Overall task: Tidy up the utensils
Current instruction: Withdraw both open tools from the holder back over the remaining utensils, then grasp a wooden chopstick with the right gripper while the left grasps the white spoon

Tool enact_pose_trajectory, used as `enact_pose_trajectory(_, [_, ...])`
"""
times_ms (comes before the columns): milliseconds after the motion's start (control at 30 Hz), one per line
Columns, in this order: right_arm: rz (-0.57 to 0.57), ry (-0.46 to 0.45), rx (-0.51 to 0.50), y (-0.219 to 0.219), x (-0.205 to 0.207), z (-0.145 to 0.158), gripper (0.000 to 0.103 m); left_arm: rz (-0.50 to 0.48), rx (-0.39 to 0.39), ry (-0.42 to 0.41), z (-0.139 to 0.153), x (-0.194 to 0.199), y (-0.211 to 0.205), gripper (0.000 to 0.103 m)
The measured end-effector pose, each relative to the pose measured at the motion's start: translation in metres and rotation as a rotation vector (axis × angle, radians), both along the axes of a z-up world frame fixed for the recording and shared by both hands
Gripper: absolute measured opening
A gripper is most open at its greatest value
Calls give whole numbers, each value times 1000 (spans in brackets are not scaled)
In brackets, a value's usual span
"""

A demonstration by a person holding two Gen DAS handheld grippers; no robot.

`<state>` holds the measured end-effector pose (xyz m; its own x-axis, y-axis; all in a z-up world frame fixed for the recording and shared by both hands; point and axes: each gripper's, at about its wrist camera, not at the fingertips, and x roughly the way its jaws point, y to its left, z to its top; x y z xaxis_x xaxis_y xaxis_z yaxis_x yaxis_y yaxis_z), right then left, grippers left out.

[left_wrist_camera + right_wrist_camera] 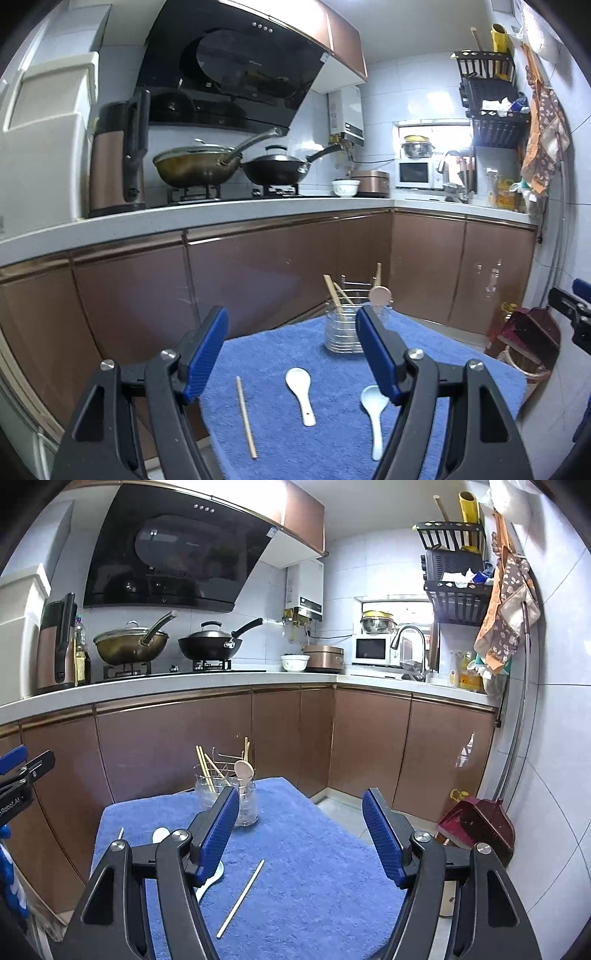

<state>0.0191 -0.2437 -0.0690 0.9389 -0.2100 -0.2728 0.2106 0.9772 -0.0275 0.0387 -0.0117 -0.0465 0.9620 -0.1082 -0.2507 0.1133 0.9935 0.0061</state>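
Both jaws spread, empty: left gripper (291,354), right gripper (301,834); approach chopstick (246,417) low, pinch mid-shaft, tip upright into wire holder (341,328); ceramic spoons (301,393) after

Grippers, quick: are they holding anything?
Left gripper: jaws open, holding nothing.
Right gripper: jaws open, holding nothing.

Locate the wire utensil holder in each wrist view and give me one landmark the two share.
Left wrist view: the wire holder stands at the far end of the blue towel, centre of frame, just left of the right finger's tip.
Right wrist view: the wire holder stands at the towel's far edge, left of centre, partly behind the left finger's tip.
Shared landmark: the black wok on the stove.
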Motion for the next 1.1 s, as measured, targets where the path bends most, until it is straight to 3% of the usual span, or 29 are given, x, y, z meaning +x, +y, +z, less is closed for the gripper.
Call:
enact_pose_trajectory(167, [8,21,8,-5,8,-6,69,-29,-11,57,-12,10,-2,70])
enact_pose_trajectory(333, [21,69,31,-15,27,-20,69,-41,-24,195,-28,43,3,70])
enact_pose_trajectory(433, [42,118,66,-22,44,-30,69,-70,-72,303,-43,68,14,70])
enact_pose_trajectory(567, [99,244,135,-32,77,-57,67,-91,-141,458,-73,103,29,70])
enact_pose_trajectory(767, [206,447,289,-41,134,-110,46,-146,-215,686,-123,166,42,69])
enact_pose_trajectory(900, [271,599,415,-47,183,-148,30,-175,-226,790,-149,208,39,67])
enact_pose_trajectory(1100, [277,798,485,-45,246,-200,25,-184,-238,901,-184,271,35,55])
